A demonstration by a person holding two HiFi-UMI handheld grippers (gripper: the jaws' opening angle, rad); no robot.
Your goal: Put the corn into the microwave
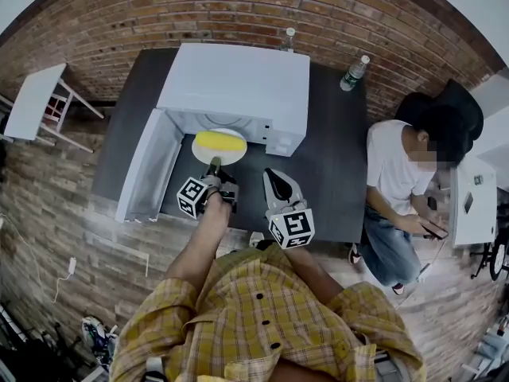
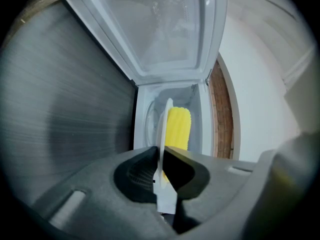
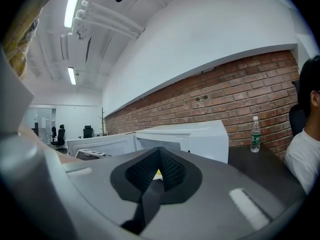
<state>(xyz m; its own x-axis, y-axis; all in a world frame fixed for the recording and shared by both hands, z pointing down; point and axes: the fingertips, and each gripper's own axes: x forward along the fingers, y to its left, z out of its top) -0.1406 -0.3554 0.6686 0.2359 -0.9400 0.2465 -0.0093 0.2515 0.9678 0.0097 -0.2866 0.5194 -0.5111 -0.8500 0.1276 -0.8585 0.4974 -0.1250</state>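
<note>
A yellow corn cob lies on a white plate at the mouth of the white microwave, whose door hangs open to the left. My left gripper is shut on the plate's near rim. In the left gripper view the plate stands edge-on between the jaws of the left gripper. The corn lies just beyond, in front of the oven cavity. My right gripper hovers to the right of the plate, shut and empty, and points at the microwave.
The microwave stands on a dark table against a brick wall. Two water bottles stand at the table's back. A seated person is at the table's right end. A white side table stands at far left.
</note>
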